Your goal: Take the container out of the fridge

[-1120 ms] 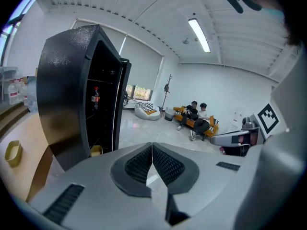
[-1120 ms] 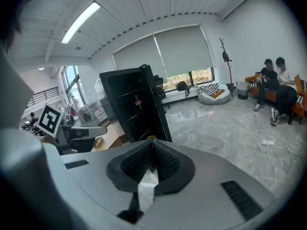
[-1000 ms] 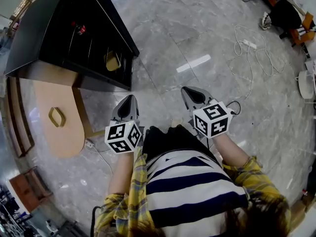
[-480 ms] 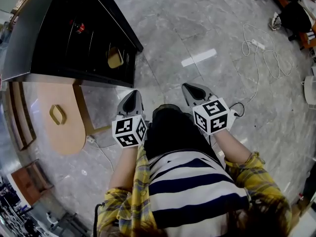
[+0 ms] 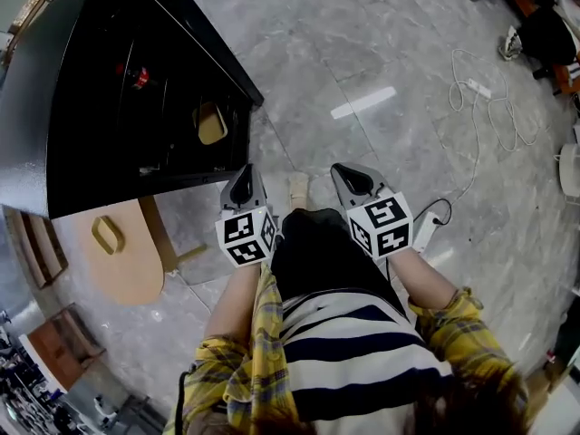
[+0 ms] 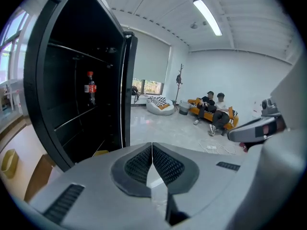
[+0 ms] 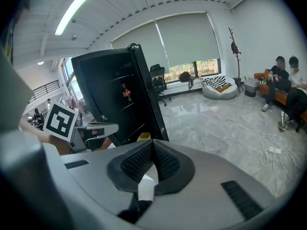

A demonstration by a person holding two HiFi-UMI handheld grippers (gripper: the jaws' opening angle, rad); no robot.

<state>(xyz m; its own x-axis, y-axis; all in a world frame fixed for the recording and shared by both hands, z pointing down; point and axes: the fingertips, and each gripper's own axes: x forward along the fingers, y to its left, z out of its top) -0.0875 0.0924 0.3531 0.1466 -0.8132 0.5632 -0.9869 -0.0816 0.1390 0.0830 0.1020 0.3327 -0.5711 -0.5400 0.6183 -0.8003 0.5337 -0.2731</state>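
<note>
Container (image 5: 211, 123) first: it's one small yellow tub with rounded corners, sitting on a lower shelf of the open black fridge (image 5: 45, 125), close to the front edge. The head view looks down into it. The left gripper view only catches a sliver of the container (image 6: 100, 153) over the jaw housing, and it's the same with the container (image 7: 144, 136) in the right gripper view.

One bottle (image 6: 89, 87) with a red label stands upright on a higher shelf. From the head view the bottle (image 5: 139, 77) is just a red speck.

I've got the left gripper (image 5: 243, 181) just off the fridge's front corner and the right gripper (image 5: 352, 178) over bare floor. Both are well apart from the tub. Up close, the left gripper (image 6: 152, 150) is pinched closed, pads meeting with nothing between them. The right gripper (image 7: 152, 147) is the same.

Only the gripper views show the two people (image 7: 287, 87) sitting on an orange sofa across the room.
</note>
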